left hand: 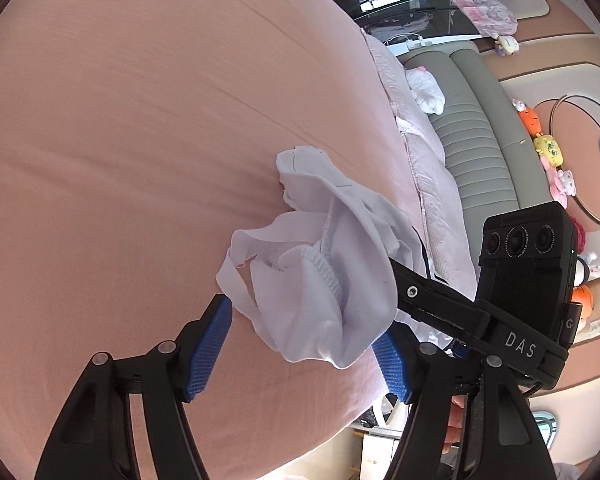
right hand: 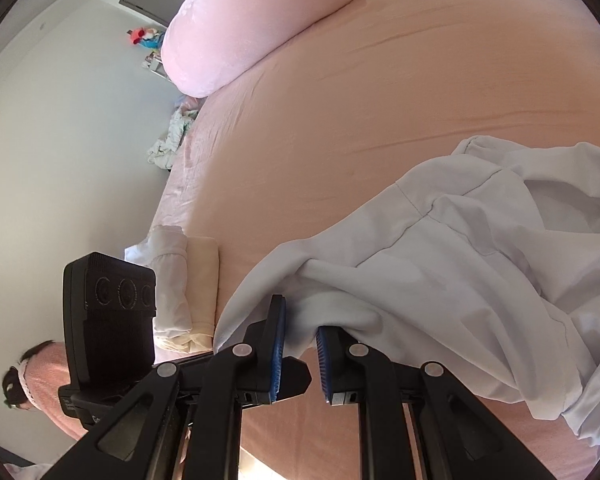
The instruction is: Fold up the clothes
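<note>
1. My left gripper [left hand: 300, 344] – fingers apart, white garment [left hand: 316, 280] hanging loose between them over the pink bed [left hand: 140, 120].
2. My right gripper [right hand: 300, 354] – clamped on the garment's near edge.
3. Folded clothes [right hand: 188, 280] stacked far left.

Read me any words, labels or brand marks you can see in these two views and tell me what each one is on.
"DAS": white letters on the black arm of the right gripper.
"G": on the side of the black camera unit; any rest is hidden.
Lens-ring print on that unit: too small to read.
Right wrist view: nothing fully readable.
</note>
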`<state>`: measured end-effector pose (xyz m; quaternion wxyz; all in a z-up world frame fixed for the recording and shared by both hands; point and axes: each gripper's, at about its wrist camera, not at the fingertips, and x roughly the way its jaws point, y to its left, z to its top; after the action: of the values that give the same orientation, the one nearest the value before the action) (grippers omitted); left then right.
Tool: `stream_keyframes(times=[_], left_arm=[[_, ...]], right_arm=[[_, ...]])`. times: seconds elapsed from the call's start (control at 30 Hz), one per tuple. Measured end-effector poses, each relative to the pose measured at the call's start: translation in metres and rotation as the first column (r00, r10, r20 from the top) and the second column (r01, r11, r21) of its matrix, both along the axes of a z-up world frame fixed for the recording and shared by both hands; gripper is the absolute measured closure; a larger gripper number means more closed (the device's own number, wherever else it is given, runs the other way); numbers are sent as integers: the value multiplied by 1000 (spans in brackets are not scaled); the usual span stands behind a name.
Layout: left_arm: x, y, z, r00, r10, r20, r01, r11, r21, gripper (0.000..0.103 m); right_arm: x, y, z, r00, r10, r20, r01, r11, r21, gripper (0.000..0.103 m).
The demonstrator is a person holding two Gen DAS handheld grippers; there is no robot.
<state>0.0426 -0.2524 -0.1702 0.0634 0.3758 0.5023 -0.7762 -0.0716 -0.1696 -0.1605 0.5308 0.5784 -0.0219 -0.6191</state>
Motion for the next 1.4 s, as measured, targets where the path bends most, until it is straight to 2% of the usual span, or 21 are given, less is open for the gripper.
stream_keyframes(times=[0.07, 0.13, 0.2, 0.27, 0.33, 0.37, 0.4, 0.47, 0.57, 0.67, 0.73, 0.87, 0.9, 0.97, 1.0, 1.03, 1.13, 1.2, 1.3, 1.4], left_arm=[[0, -1, 0, 1000, 13, -14, -13, 1000, -15, 46], [-3, -3, -1, 1000, 17, -6, -17, 999, -34, 74], [-7, -5, -3, 1000, 17, 14, -16, 999, -51, 87], [-11, -7, -5, 1000, 11, 23, -9, 998, -69, 89], [-12, -8, -7, 999, 4, 39, 0, 996, -91, 90], [-13, -10, -7, 999, 0, 47, 5, 995, -99, 90], [-13, -12, -8, 999, 2, 53, 3, 995, -100, 90], [-9, -19, -11, 998, 15, 60, -10, 996, -87, 90], [-5, -29, -16, 997, 34, 73, -30, 998, -62, 90], [0, -39, -24, 995, 48, 84, -49, 999, 3, 91], [1, -41, -28, 993, 44, 107, -46, 999, 20, 90], [-4, -34, -25, 989, 24, 145, -25, 1000, 2, 89], [-6, -31, -25, 987, 17, 157, -17, 1000, -1, 85], [-8, -27, -26, 983, 9, 182, -15, 999, 29, 65], [-7, -26, -28, 984, 14, 179, -24, 998, 54, 45], [-6, -25, -28, 986, 26, 163, -40, 996, 83, 37], [-7, -20, -34, 989, 32, 146, -59, 982, 180, 36], [-10, -17, -38, 987, 11, 163, -46, 976, 211, 36], [-16, -11, -39, 983, 7, 184, -43, 981, 192, 36], [-22, -7, -38, 984, 14, 176, -47, 981, 187, 36]], right_arm=[[-2, 1, 5, 1000, 4, -24, -4, 1000, 1, 88], [-3, -1, 5, 1000, 14, -13, -14, 1000, 15, 88], [-4, -2, 2, 1000, 16, 6, -16, 999, 36, 88], [-3, -1, -2, 1000, 15, 18, -16, 998, 56, 88], [-6, 4, -4, 1000, 8, 29, -10, 997, 77, 76], [-8, 7, -4, 999, 8, 45, -12, 996, 85, 53], [-10, 12, -2, 997, 15, 71, -21, 996, 89, 39], [-15, 24, 7, 998, 31, 60, -37, 994, 101, 37], [-23, 46, 30, 996, 43, -84, -30, 988, 154, 34], [-41, 71, 47, 978, -7, -208, 53, 975, 215, 33], [-61, 89, 48, 978, -63, -198, 108, 969, 224, 33], [-95, 117, 41, 970, -187, -153, 219, 947, 236, 33], [-99, 120, 37, 968, -201, -148, 233, 940, 249, 33], [-106, 125, 32, 967, -211, -146, 244, 931, 273, 33], [-110, 126, 30, 966, -210, -153, 246, 926, 285, 33], [-112, 125, 30, 966, -202, -161, 243, 924, 295, 33], [-120, 114, 31, 971, -140, -192, 198, 924, 326, 33], [-125, 102, 31, 970, -87, -228, 168, 917, 363, 33], [-130, 82, 30, 960, 5, -279, 116, 902, 415, 33], [-134, 64, 23, 953, 85, -289, 61, 885, 462, 33]])
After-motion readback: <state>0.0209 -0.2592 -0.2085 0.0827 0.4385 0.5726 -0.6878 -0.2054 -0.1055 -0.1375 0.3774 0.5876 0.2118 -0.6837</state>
